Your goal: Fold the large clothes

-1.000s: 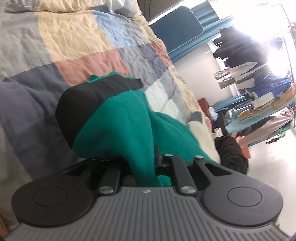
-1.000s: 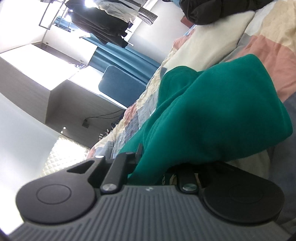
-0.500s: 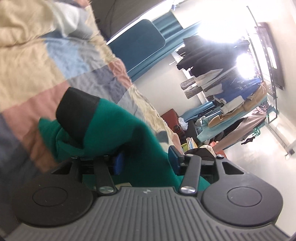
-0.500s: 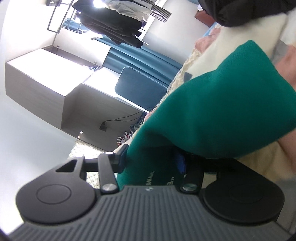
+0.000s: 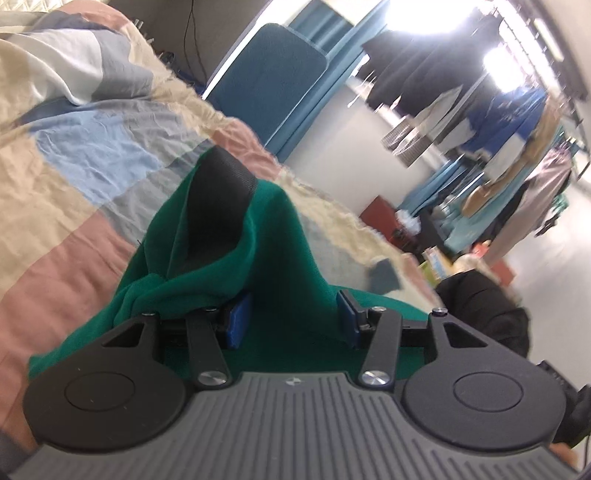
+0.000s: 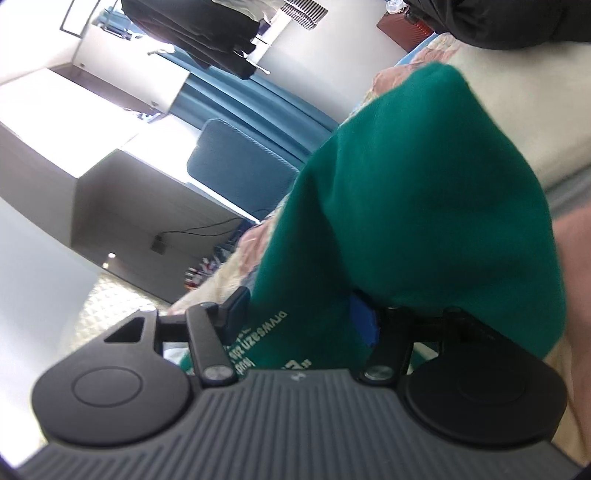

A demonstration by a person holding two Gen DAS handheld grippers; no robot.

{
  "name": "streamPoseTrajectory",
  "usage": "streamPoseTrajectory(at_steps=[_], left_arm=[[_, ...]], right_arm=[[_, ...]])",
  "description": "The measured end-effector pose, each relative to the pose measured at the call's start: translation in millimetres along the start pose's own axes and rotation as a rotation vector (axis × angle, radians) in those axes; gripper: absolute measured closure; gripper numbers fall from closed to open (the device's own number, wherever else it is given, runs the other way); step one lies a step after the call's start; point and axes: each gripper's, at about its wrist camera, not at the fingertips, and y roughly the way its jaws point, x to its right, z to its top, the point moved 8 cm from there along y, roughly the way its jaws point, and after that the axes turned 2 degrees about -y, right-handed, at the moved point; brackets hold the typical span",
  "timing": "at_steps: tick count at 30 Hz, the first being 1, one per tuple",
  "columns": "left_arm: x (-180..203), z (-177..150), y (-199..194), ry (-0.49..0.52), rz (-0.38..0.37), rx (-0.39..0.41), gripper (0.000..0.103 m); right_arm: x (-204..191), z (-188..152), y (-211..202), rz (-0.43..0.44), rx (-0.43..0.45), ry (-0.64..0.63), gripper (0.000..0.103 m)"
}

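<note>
A green garment (image 5: 273, 258) with a black collar band (image 5: 218, 206) lies bunched on the patchwork bedspread (image 5: 66, 155). My left gripper (image 5: 291, 319) is open, its blue pads apart with green cloth lying between them. In the right wrist view the same green garment (image 6: 424, 206) rises in a fold with pale lettering near the gripper body. My right gripper (image 6: 303, 314) is open, its jaws spread wide with the cloth between them.
A blue headboard panel (image 5: 266, 85) and teal curtains stand behind the bed. A rack of hanging clothes (image 5: 480, 110) fills the right. A black garment (image 5: 480, 306) lies at the bed's edge and shows in the right wrist view (image 6: 498, 22). A desk recess (image 6: 147, 206) is at left.
Both grippers have opened from shut on the green cloth to jaws wide apart. Both views have tilted up and drawn back from the garment, which stays bunched on the bed.
</note>
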Motion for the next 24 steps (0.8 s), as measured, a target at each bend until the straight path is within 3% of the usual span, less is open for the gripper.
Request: streamPoseTrajectory(at_steps=[6, 10, 13, 18, 20, 24], left_arm=[[-15.2, 1.5, 62.7, 0.035, 0.063, -0.068, 0.047], [-27.3, -4.6, 93.8, 0.038, 0.091, -0.103, 0.047], [-30.1, -7.4, 107.2, 0.068, 0.118, -0.102, 0.047], [-28.5, -1.4, 99.7, 0.038, 0.091, -0.085, 0.045], [-25.1, 2.4, 84.5, 0.022, 0.070, -0.076, 0.039], [-15.6, 9.7, 35.9, -0.033, 0.033, -0.010, 0.016]], right_arm=[[12.1, 11.5, 50.4, -0.043, -0.021, -0.081, 0.042], [12.9, -0.9, 72.7, -0.093, -0.032, -0.226, 0.042], [13.5, -2.8, 84.1, -0.100, -0.015, -0.264, 0.042], [14.8, 2.1, 78.2, -0.056, -0.014, -0.241, 0.043], [16.0, 2.0, 65.7, -0.042, -0.005, -0.223, 0.042], [3.6, 0.5, 27.8, -0.031, 0.034, -0.204, 0.038]])
